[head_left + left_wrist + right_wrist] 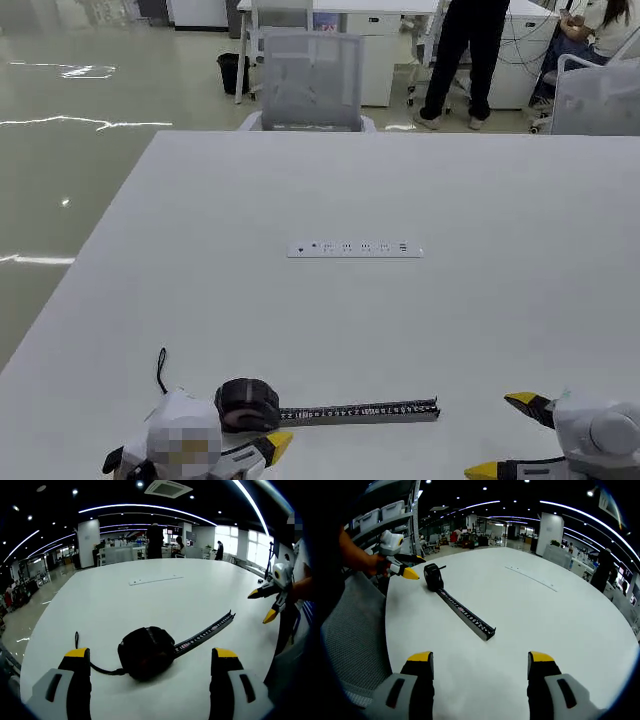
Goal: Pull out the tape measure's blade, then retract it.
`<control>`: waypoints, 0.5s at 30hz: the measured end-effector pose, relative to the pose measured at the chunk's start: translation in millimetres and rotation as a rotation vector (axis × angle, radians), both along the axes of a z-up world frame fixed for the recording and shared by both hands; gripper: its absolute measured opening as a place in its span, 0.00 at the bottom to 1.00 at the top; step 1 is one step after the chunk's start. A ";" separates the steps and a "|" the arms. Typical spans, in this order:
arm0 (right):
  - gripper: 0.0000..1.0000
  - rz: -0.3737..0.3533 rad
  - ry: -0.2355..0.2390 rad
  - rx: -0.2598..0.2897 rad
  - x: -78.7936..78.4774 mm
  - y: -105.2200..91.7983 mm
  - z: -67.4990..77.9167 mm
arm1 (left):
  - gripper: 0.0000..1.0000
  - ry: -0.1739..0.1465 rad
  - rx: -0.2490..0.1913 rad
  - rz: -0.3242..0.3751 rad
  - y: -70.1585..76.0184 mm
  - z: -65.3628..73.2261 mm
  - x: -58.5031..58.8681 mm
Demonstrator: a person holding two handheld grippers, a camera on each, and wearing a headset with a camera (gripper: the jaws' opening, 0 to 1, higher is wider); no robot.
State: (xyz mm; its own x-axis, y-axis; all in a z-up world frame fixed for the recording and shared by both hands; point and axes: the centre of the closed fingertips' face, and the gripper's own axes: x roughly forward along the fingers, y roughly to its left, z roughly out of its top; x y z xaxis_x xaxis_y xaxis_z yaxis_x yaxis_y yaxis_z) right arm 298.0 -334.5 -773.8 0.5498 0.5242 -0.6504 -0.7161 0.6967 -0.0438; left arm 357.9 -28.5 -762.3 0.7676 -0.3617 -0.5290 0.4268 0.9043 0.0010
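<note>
The tape measure (248,404) sits near the front edge of the white table (400,180), toward the left. Its round black case lies flat, and a dark length of blade (360,411) runs out of it along the tabletop to the right, ending in the small end hook (434,407). A thin black wrist strap (160,368) trails off to the left of the case. The left gripper (415,566) hovers just on the near side of the case with its jaws apart on nothing. The right gripper (261,605) waits to the right of the blade tip, clear of it, also spread and empty. The case looks hard, compact and fairly dense, and likely to skate on this smooth top, so it wants a firm squeeze across its flat faces. The blade is probably thin springy steel, which buckles if bent and snaps back on its spring. The hook looks the safest place to pinch it.
</note>
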 end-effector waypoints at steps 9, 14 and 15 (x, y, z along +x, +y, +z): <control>0.71 0.070 0.003 -0.011 17.0 13.1 -0.1 | 0.99 0.031 -0.022 0.089 2.6 -10.1 10.1; 0.67 0.129 0.009 -0.034 26.6 22.0 -1.4 | 0.99 0.042 -0.037 0.119 4.9 -12.1 13.6; 0.66 0.143 0.010 -0.040 28.4 23.7 -1.8 | 0.99 0.044 -0.039 0.123 5.0 -12.7 14.7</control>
State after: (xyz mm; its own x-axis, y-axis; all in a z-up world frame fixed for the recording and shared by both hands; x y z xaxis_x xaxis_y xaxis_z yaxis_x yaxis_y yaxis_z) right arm 326.4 -310.9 -775.6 0.4646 0.5700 -0.6776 -0.8083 0.5856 -0.0616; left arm 372.5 -23.5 -775.0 0.7838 -0.2876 -0.5505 0.3117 0.9488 -0.0518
